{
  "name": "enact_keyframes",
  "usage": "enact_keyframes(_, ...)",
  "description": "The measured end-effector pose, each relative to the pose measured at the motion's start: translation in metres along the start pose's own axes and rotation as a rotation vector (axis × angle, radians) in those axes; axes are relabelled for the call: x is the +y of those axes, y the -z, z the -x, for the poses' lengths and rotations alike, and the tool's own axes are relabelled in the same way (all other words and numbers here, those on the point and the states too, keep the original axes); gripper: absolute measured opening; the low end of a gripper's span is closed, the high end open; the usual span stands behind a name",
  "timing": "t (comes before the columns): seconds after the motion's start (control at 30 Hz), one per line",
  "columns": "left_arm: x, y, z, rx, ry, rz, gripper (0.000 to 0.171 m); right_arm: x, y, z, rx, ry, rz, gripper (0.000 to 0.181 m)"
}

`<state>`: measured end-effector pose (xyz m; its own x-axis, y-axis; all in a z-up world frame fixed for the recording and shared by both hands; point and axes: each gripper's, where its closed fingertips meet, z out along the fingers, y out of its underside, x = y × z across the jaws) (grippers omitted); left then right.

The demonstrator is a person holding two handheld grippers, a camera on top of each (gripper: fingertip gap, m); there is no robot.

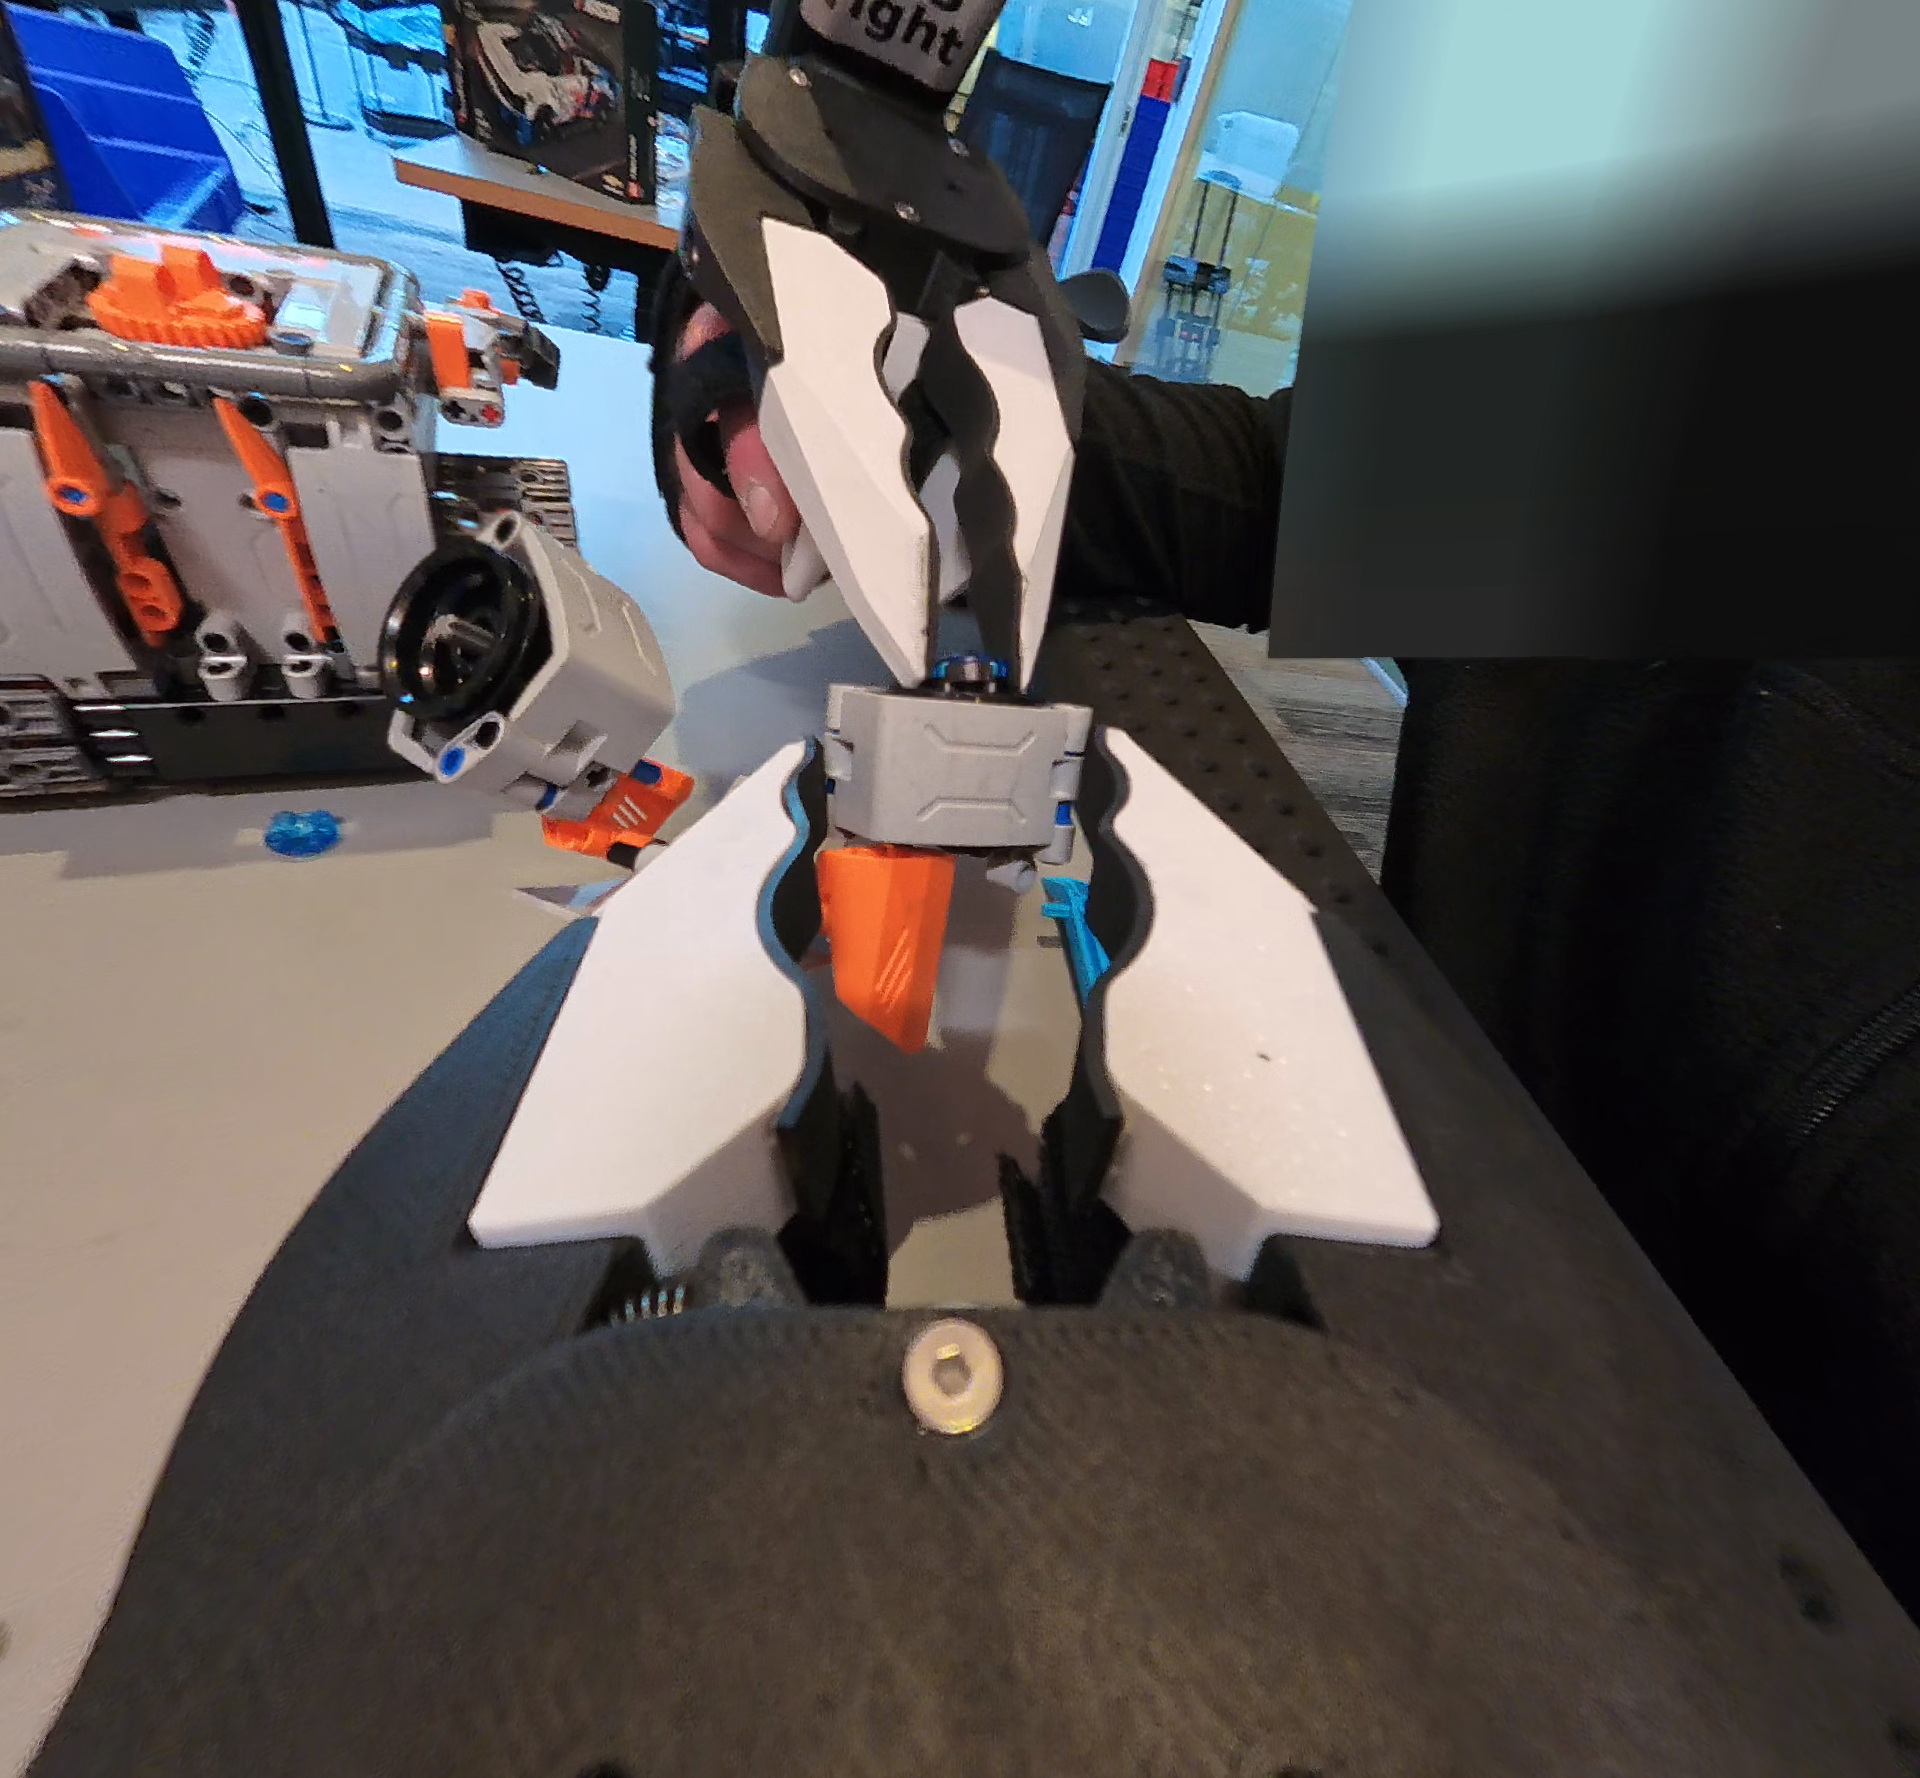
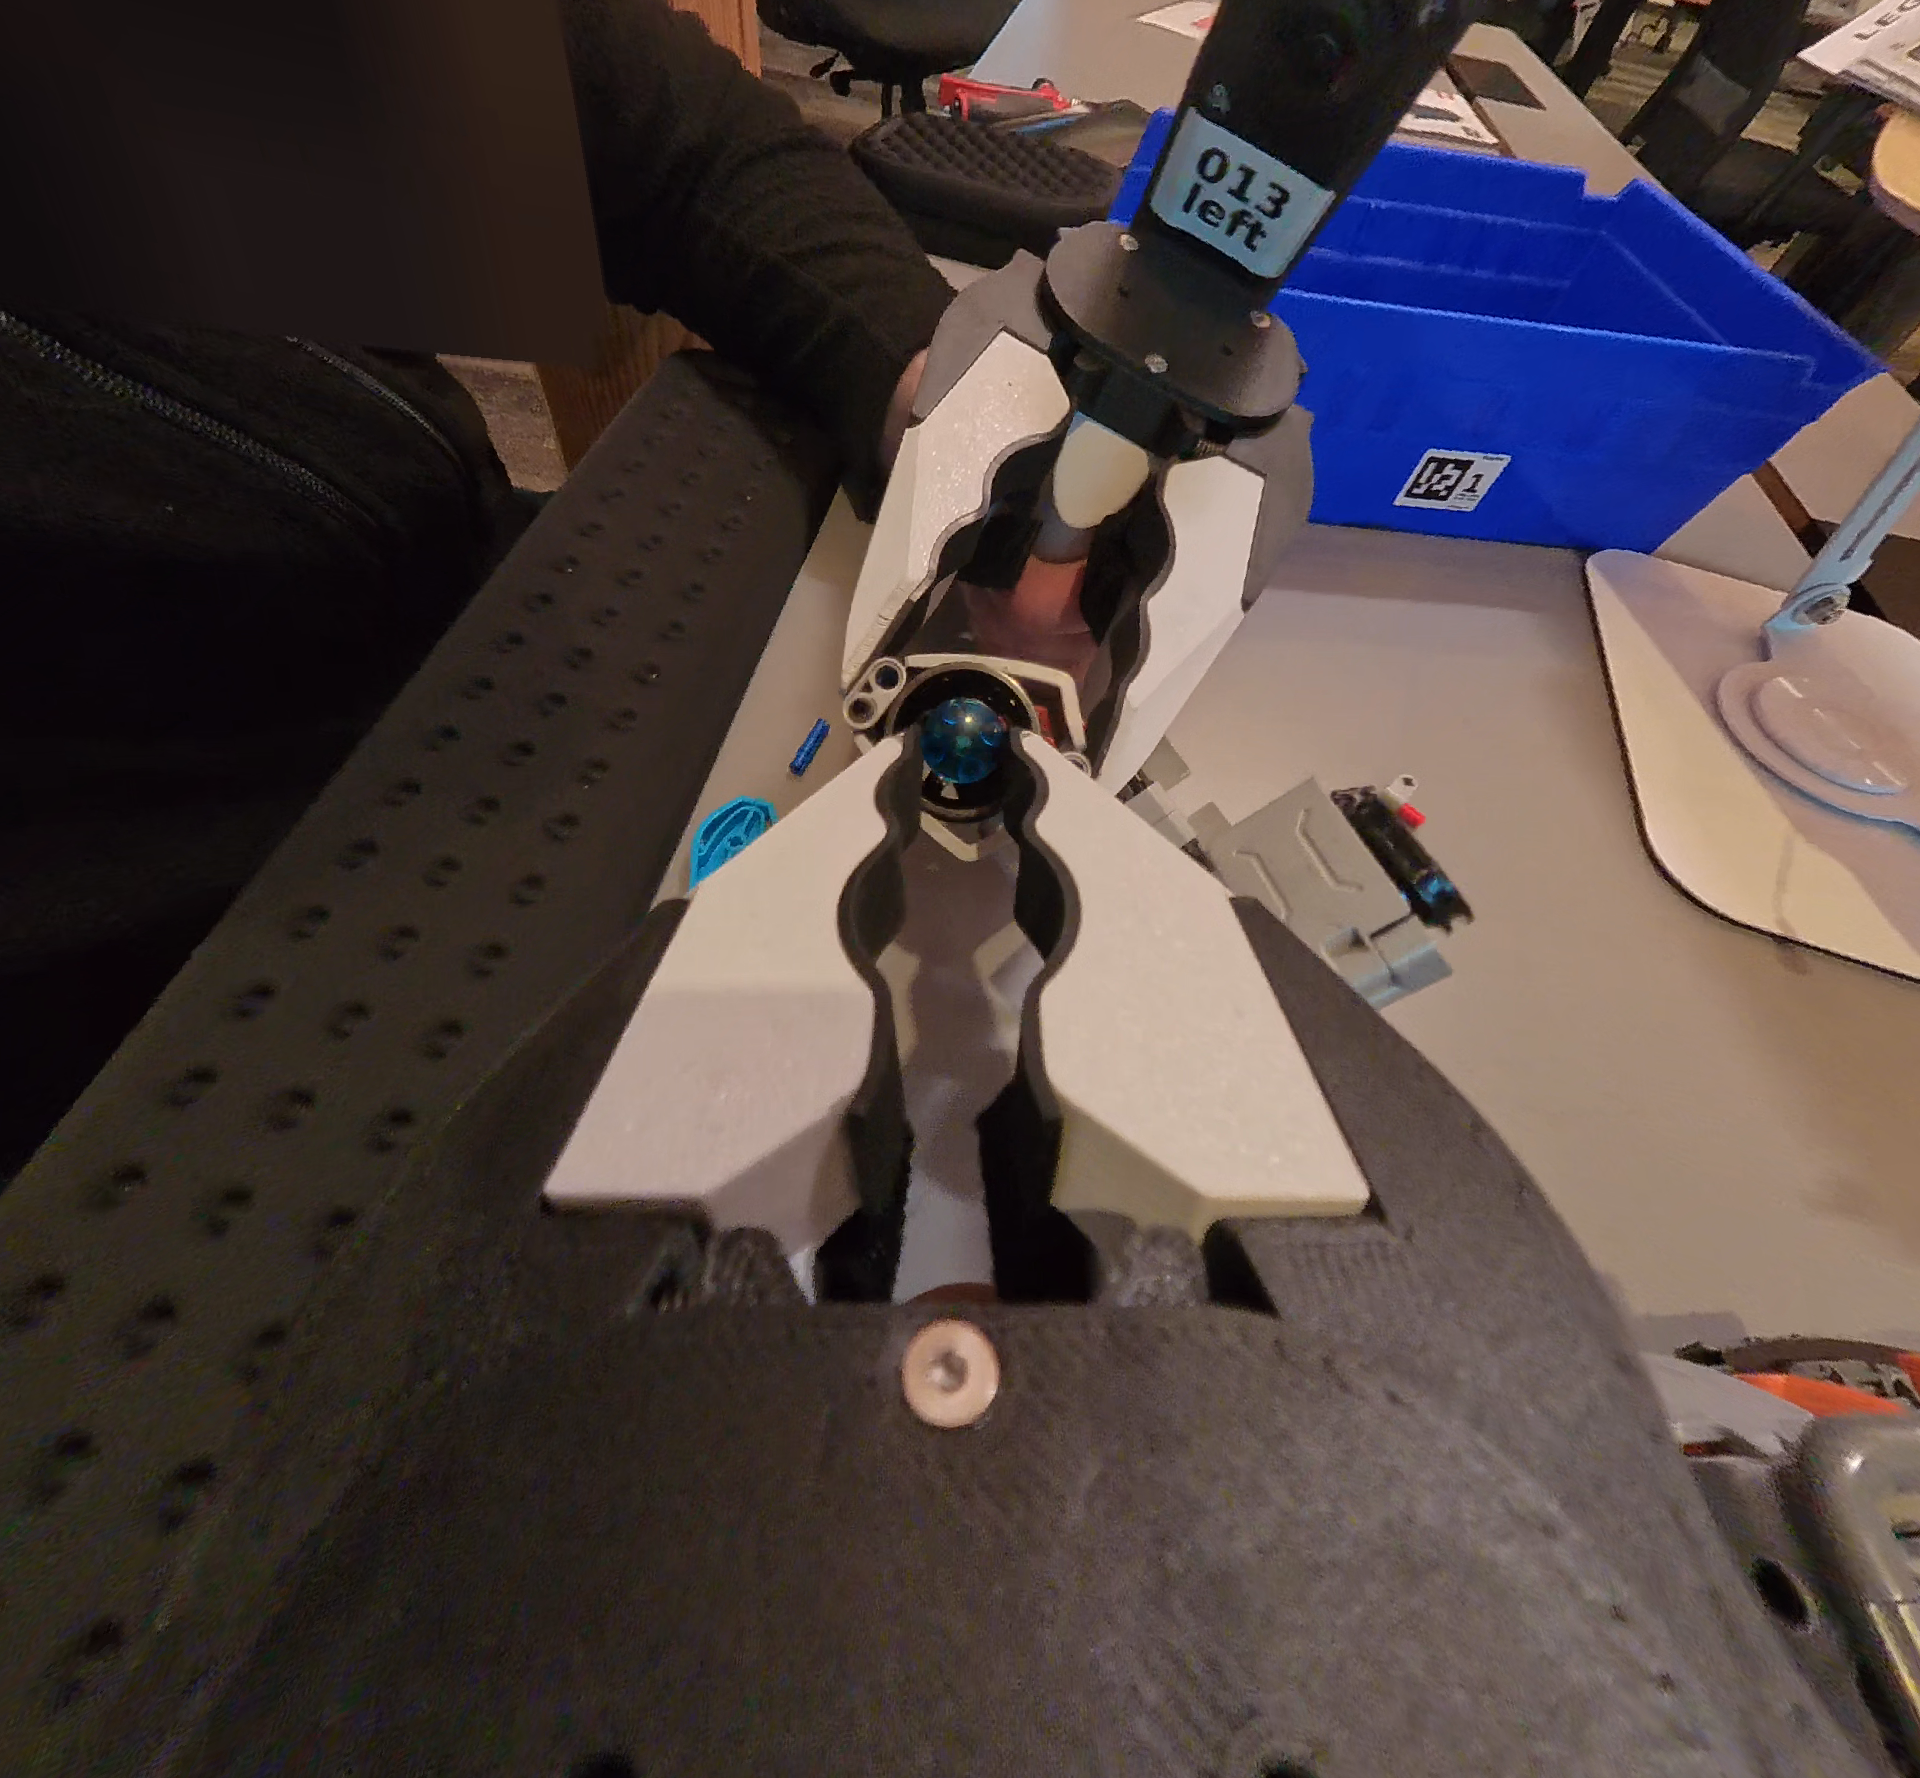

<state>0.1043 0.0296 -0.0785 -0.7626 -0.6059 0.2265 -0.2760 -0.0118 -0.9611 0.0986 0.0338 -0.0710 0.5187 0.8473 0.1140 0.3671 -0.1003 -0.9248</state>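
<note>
Left gripper [image 1: 956,772]: clamped on grey toy-brick engine block with orange fin [image 1: 958,786], long axis along fingers.
Right gripper [image 2: 964,754]: pinching translucent blue round stud [image 2: 964,739] atop block.
Labels: white tags on both handles.

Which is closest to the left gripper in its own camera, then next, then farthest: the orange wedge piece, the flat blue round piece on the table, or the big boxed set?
1. Orange wedge piece, between the left gripper's fingers.
2. Flat blue round piece, left on the table.
3. Boxed set, standing far behind.

Right gripper [image 2: 961,757] mid-frame, fingertips pinching a translucent blue dome piece [image 2: 964,741] over the round black opening of a grey brick module [image 2: 940,726]. Left gripper [image 2: 971,731] comes in from upper centre, clamping that module. Blue bin [image 2: 1558,357] upper right, black perforated board [image 2: 416,793] along the left.
</note>
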Motion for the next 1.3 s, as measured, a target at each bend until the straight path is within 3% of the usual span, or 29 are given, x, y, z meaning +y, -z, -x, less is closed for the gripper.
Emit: enact_keyframes(1.3, 0.036, -0.016, 0.002, -0.06, -0.077, 0.178, 0.045, 0.038, -0.011, 0.013, -0.014, 0.102, 0.271, 0.012)
